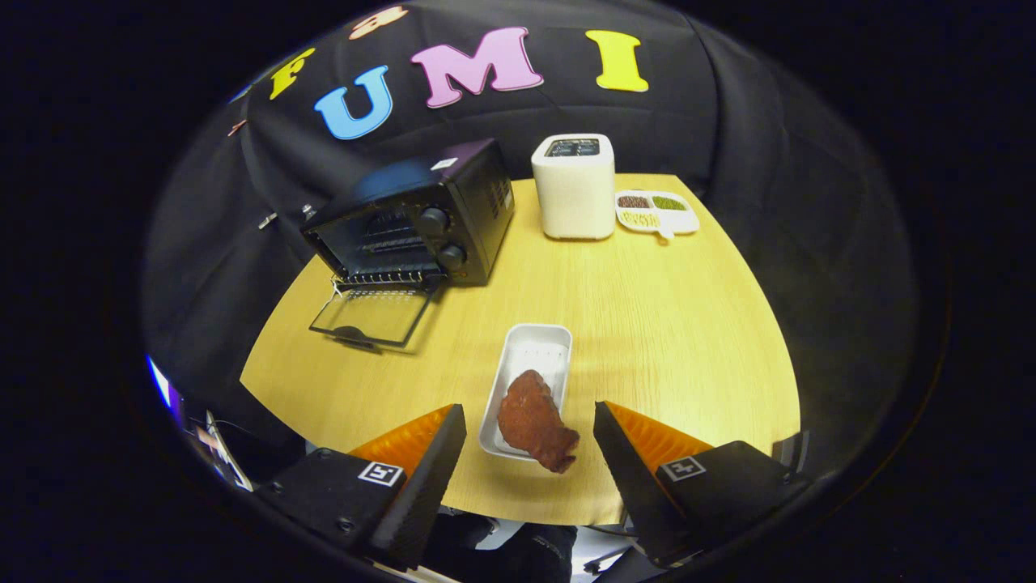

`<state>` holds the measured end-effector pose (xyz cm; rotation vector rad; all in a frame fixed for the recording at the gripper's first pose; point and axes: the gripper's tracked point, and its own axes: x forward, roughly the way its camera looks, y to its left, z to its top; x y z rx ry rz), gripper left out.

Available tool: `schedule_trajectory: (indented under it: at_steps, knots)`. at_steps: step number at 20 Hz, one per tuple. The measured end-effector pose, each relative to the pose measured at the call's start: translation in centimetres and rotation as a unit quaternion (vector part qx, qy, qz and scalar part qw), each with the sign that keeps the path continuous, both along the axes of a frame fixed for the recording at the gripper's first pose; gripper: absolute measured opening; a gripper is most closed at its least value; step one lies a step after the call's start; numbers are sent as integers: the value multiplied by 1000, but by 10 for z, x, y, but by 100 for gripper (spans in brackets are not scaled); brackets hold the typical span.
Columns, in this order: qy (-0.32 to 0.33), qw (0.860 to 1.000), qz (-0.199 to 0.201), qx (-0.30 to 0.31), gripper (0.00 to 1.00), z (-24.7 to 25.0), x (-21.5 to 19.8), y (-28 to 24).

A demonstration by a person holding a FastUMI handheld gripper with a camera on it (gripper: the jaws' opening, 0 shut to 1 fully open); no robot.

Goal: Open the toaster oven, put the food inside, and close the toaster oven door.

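gripper (pixel 530 421): two wedge-shaped fingers at bottom of frame, left one bottom centre-left, right one bottom centre-right, each tapering to a slanted, flat inner face with a ribbed panel on the upper outer side, wide gap between the tips. Each finger sits on a dark matte block carrying a small square black-and-white fiducial tag, and the left block shows a couple of round screw heads near its lower edge

1 toaster oven (pixel 421 219), 1 meat piece (pixel 534 421), 2 trays (pixel 526 356)
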<state>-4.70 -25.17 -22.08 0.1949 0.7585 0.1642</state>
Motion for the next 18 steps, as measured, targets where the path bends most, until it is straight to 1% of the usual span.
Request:
schedule_trajectory:
  at_steps: [5, 7, 8, 9, 10, 11, 12, 15, 17, 18]
  knots:
    - [47, 997, -11, 63, 97, -36, 3, -12]
    - [58, 994, -8, 95, 95, -44, 11, -7]
    - [63, 993, -5, 101, 93, -49, 11, -7]
    - [67, 992, 0, 106, 84, -53, 12, -6]
    - [70, 991, 6, 114, 73, -55, 12, -3]
    - [72, 990, 10, 119, 71, -58, 12, -2]
    - [75, 990, 13, 121, 57, -60, 12, -3]
    - [88, 987, 11, 133, 34, -62, 10, -7]
    - [100, 983, -8, 151, 29, -62, 12, -10]
    - [106, 982, -15, 155, 22, -61, 11, -10]
